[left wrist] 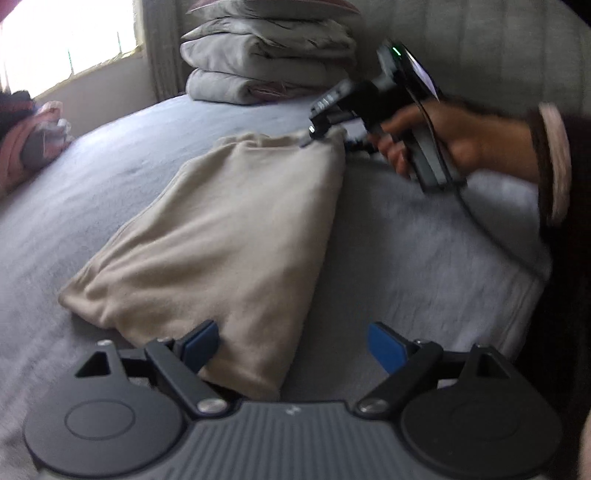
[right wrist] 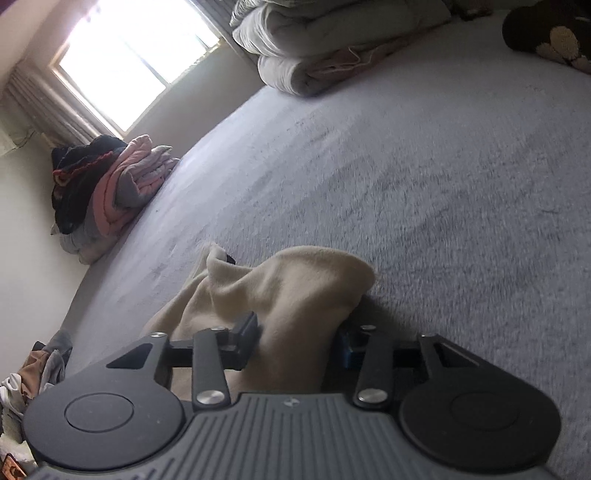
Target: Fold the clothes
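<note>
A beige garment [left wrist: 229, 236] lies folded lengthwise on the grey-blue bed [left wrist: 424, 240]. My left gripper [left wrist: 293, 347] is open at its near end. The near corner of the cloth lies between the blue pads, against the left pad [left wrist: 201, 345]. At the far end a hand [left wrist: 454, 140] holds my right gripper [left wrist: 314, 134], which pinches the far corner. In the right wrist view, my right gripper [right wrist: 297, 345] is shut on a raised bunch of the beige garment [right wrist: 295, 288], which hides most of the right finger.
Folded grey quilts [left wrist: 266, 55] are stacked at the head of the bed [right wrist: 443, 166]. A pile of pink and dark clothes [right wrist: 107, 188] sits by the wall under the window. A dark plush item [right wrist: 546, 33] lies far right, and loose clothes [right wrist: 37, 369] near left.
</note>
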`<state>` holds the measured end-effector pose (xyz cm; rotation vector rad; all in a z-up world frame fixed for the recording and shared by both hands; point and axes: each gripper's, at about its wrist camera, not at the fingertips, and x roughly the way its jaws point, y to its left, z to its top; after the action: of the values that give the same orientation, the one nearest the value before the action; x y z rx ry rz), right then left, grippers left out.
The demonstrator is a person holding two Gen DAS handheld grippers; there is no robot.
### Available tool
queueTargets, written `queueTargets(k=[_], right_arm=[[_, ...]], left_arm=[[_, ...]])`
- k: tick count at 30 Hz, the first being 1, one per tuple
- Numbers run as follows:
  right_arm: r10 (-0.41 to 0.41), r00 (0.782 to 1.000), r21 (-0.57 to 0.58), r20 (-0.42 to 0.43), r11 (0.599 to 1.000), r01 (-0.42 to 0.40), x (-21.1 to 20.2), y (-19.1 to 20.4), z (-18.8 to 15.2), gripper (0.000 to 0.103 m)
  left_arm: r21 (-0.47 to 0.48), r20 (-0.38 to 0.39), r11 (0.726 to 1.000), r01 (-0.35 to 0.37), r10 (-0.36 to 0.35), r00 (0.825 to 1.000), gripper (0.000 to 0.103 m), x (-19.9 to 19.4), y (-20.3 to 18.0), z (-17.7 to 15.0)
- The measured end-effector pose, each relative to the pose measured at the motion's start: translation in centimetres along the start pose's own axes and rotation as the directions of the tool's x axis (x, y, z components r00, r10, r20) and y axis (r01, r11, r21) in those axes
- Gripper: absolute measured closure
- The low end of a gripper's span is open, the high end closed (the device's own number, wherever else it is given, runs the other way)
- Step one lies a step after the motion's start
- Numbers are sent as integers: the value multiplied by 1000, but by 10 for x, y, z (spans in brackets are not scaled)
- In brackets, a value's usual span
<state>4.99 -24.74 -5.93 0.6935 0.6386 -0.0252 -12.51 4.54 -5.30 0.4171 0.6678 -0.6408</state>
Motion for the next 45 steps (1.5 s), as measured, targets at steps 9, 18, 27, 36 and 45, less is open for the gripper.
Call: queueTargets(k=[9, 18, 27, 36, 45], right_arm=[[47, 999, 78, -21, 996, -45, 5, -12, 14, 77], [102, 994, 39, -44, 994, -100, 3, 5, 39, 80], [79, 993, -21, -89, 997, -81, 11, -5, 74, 81], [51, 992, -39, -117, 998, -56, 25, -34, 98, 81], [17, 991, -60, -130, 998, -25, 41, -53, 86, 77]], left_arm=[[2, -7, 993, -117, 117, 993, 60, 2, 4, 0], [-186, -56, 980, -66, 56, 997, 85, -12, 15, 26], [-298, -55, 953, 60, -81, 995, 86, -14, -28, 64], [-357, -33, 918, 174, -198, 980, 86, -2, -65, 86], [-377, -52, 894, 241, -280, 959, 76, 21, -54, 70]])
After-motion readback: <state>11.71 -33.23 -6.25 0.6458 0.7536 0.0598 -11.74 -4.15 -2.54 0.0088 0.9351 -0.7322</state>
